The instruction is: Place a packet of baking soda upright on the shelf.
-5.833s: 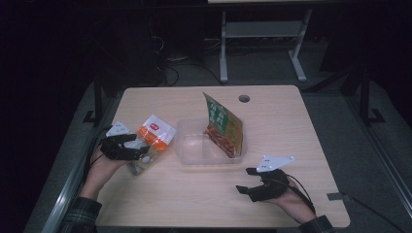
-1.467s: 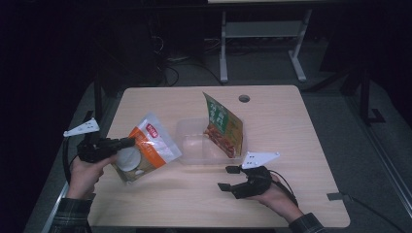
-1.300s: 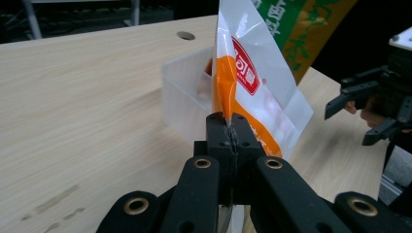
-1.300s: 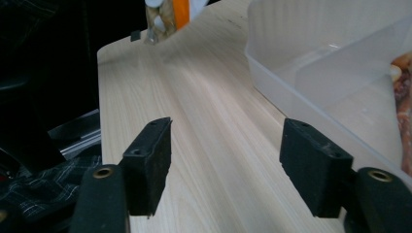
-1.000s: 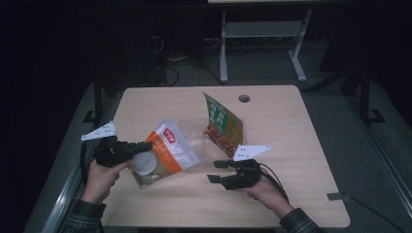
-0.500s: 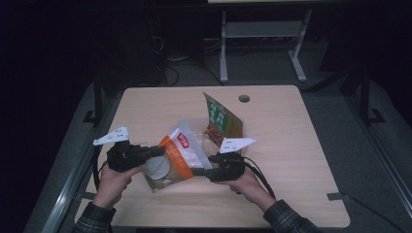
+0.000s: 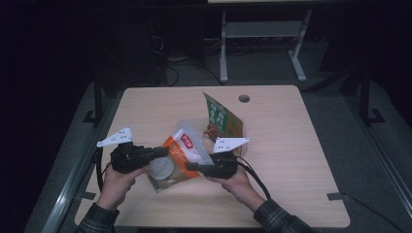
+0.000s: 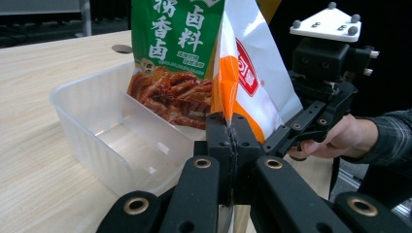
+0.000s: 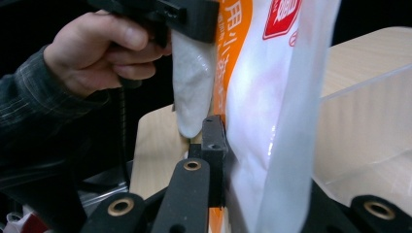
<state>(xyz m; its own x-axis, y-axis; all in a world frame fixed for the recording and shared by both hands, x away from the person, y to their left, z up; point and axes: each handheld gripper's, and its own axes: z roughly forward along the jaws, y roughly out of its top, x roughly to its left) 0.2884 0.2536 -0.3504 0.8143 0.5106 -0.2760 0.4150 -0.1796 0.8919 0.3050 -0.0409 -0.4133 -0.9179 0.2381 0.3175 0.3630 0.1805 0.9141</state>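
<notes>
Holding the orange-and-white snack bag [image 7: 179, 156] between both grippers above the wooden table [image 7: 291, 160], at the table's near-centre in the high view. Left gripper [image 7: 158, 153] comes in from 9 o'clock of the bag; in the left gripper view its jaws are pressed fully together on the bag's orange edge [image 8: 228, 104], thin film pinched between the pads. Right gripper [image 7: 192, 166] comes in from 3 o'clock; its jaws have just been closing, and in the right gripper view the bag [image 9: 272, 97] sits between them, the left-hand finger [image 9: 212, 145] tight against the bag's white face, so it grips the bag's other side. Bag hangs roughly upright, tilted a little, clear of the tabletop as far as the high view shows.

Clear plastic tray [image 8: 97, 126] sits on the table just beyond the bag, at 12 to 1 o'clock of it in the high view. Green seasoning packet [image 7: 221, 119] stands inside the tray, leaning against its far side; printed picture of red-brown meat visible on its lower half [image 8: 170, 92].

Left hand [image 7: 116, 177] and right hand [image 7: 238, 179] enter from 6 o'clock, plaid sleeves at both wrists. White three-cornered plates ride on top of each gripper. Round cable hole [image 7: 244, 98] lies at 12 o'clock of the tray, near the table's far edge.
</notes>
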